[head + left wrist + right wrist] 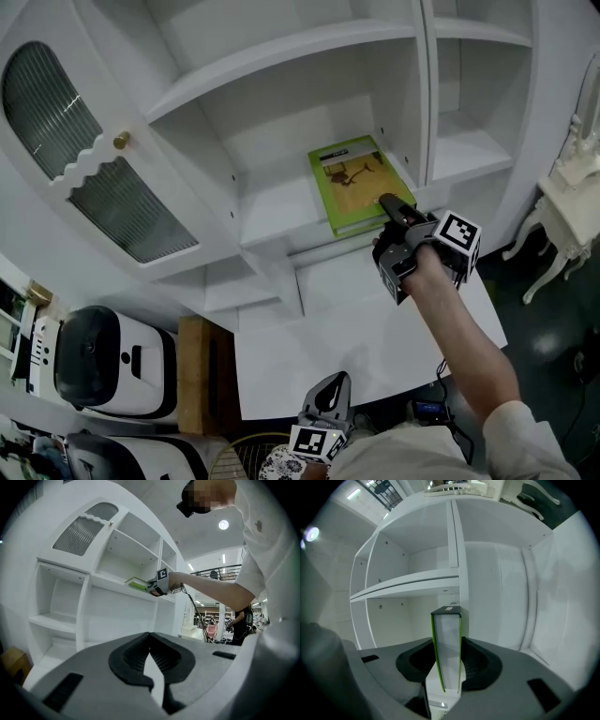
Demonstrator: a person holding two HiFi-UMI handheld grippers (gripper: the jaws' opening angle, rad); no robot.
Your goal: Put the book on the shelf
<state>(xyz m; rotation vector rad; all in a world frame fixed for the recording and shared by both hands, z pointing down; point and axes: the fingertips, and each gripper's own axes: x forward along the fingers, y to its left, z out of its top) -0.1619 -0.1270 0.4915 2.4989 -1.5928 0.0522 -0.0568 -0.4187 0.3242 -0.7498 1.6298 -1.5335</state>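
A green book (354,183) with a tan picture on its cover lies flat on the white shelf board (277,211), its near edge at the board's front. My right gripper (389,204) is shut on that near edge, arm stretched out. In the right gripper view the book (446,648) stands edge-on between the two dark pads (476,660), white pages showing, pointing into the compartment. My left gripper (335,380) hangs low by the person's body, jaws together with nothing in them. From the left gripper view the book (135,582) and the right gripper (152,589) appear far off at the shelf.
An open cabinet door (80,155) with ribbed glass and a brass knob (121,141) stands to the left. A white counter (356,328) juts out below the shelf. A vertical divider (424,84) bounds the compartment on the right. White appliances (103,361) and a cardboard box (202,366) sit lower left.
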